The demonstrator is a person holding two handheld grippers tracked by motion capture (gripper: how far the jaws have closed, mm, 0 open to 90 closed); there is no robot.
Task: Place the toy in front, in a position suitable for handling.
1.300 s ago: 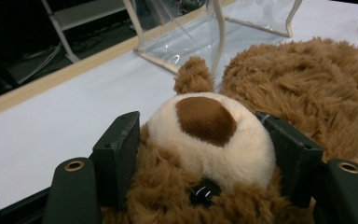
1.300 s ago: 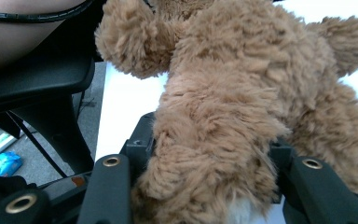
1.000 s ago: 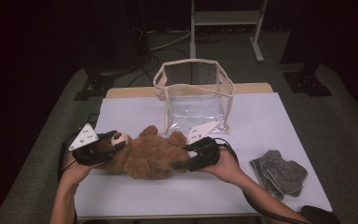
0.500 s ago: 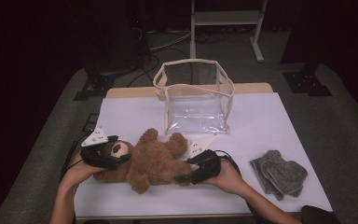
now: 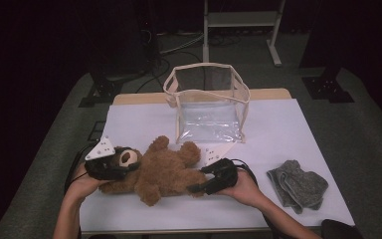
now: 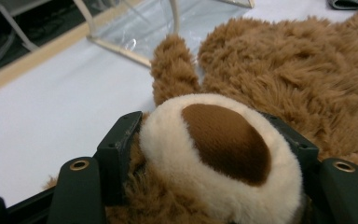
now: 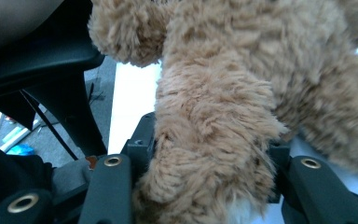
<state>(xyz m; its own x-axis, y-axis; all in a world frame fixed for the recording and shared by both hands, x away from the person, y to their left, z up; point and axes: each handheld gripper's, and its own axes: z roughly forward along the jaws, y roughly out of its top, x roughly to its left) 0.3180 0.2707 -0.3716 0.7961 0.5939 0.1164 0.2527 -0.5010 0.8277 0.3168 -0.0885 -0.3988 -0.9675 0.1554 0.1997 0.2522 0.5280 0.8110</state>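
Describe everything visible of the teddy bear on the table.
The teddy bear is shaggy brown plush with a cream muzzle and brown nose. It lies on its back on the white table, limbs spread, before the clear bag. The left hand-held gripper clamps its muzzle; the right hand-held gripper clamps a leg.

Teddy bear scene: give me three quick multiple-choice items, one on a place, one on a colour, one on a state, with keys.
1. Where does the clear bag stand?
A. beyond the teddy bear
B. on the floor
C. under the bear

2. What colour is the folded cloth?
A. red
B. grey
C. yellow

3. What is the left gripper doing?
A. lying idle
B. clasping the bear's head
C. holding the cloth

A: the bag stands farther up the table.
B: the cloth is plainly grey.
B: the left gripper view shows the muzzle between the jaws.
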